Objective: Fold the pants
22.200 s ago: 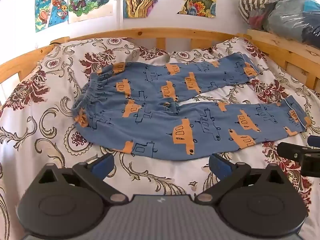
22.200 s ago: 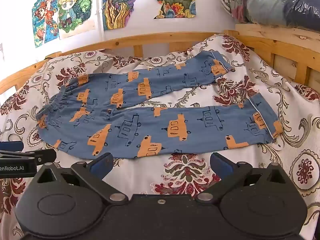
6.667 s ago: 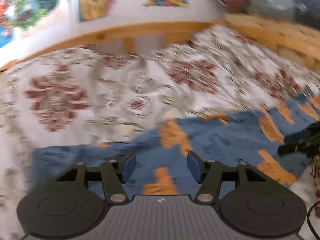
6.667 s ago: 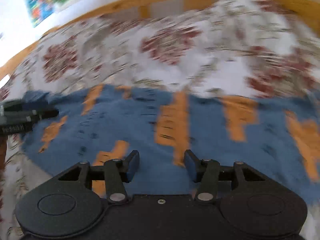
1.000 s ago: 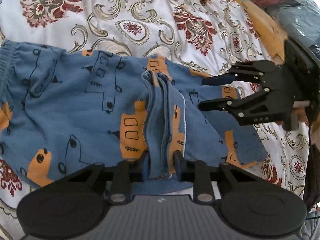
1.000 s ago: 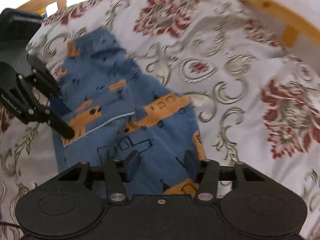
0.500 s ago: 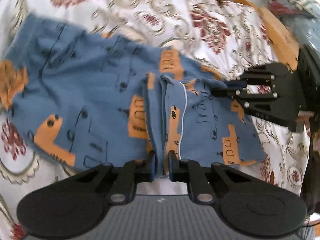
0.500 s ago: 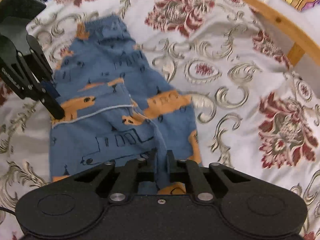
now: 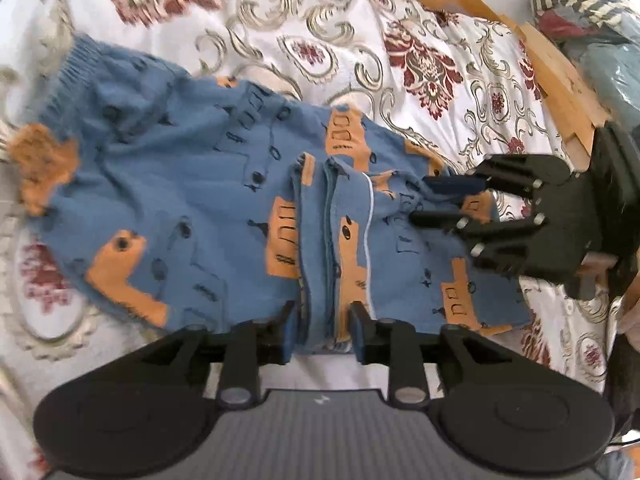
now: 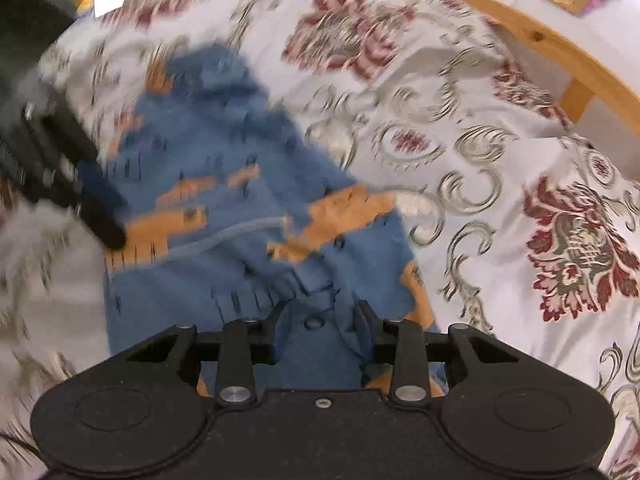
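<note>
The pants point(image 9: 192, 216), blue with orange vehicle print, lie on the bed, partly folded: the leg ends are doubled back over the seat, and the elastic waistband sits at the far left of the left wrist view. A bunched ridge of cuff fabric runs up the middle of the garment. The left tongs point(image 9: 322, 328) stand parted, with that ridge lying between the fingers but not clamped. The right tongs point(image 10: 320, 326) are likewise parted over the folded edge, cloth between them. The bedspread point(image 9: 400, 36) is white with red and grey floral figures. A wooden bed rail point(image 10: 560, 52) borders it.
</note>
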{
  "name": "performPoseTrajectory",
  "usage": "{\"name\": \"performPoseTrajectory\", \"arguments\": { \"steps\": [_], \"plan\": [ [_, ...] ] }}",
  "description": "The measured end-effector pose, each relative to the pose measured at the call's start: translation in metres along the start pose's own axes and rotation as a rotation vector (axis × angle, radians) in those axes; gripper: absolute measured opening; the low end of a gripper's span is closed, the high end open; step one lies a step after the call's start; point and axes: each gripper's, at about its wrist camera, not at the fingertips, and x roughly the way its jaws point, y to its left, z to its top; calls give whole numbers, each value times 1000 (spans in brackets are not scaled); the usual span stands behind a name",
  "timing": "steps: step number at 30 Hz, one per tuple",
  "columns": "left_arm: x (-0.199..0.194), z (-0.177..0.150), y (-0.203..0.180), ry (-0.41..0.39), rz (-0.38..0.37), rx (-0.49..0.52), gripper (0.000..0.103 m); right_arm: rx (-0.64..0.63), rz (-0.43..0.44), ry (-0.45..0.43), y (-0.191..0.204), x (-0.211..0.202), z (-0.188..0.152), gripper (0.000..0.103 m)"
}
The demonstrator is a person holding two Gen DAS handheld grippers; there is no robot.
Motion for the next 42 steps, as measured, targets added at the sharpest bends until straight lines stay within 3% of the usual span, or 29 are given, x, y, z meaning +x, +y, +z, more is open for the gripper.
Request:
{"name": "performPoseTrajectory", "arguments": {
  "steps": [3, 6, 11, 14, 18, 25, 34, 35, 39, 42],
  "plan": [
    [-25, -10, 4, -78, 88, 38, 48, 5, -1, -35, 2, -12, 15, 51],
    [-52, -20, 18, -188, 178, -16, 61, 68, 49, -56, 3, -12, 29, 69],
    [-73, -28, 51, -304, 212, -178, 69, 97, 192, -57, 5, 13, 64, 72],
    [-74, -22, 65, -355, 177, -216, 69, 103, 294, -27, -1, 40, 101, 72],
    [-67, -10, 77, -380, 167, -246, 66, 106, 386, 2, -1, 71, 146, 71],
    [-56, -5, 96, -390, 177, -357, 40, 232, 461, -10, 0, 109, 184, 69],
    [-54, -1, 107, -396, 154, -444, 35, 276, 565, 69, 12, 155, 206, 69],
    [-55, -1, 108, -394, 154, -447, 35, 278, 573, 64, 13, 156, 207, 68],
    [-54, -2, 108, -391, 157, -435, 37, 236, 544, 64, 25, 158, 210, 42],
    [-50, 1, 107, -385, 171, -412, 32, 240, 528, 42, 25, 153, 204, 35]
  ]
}}
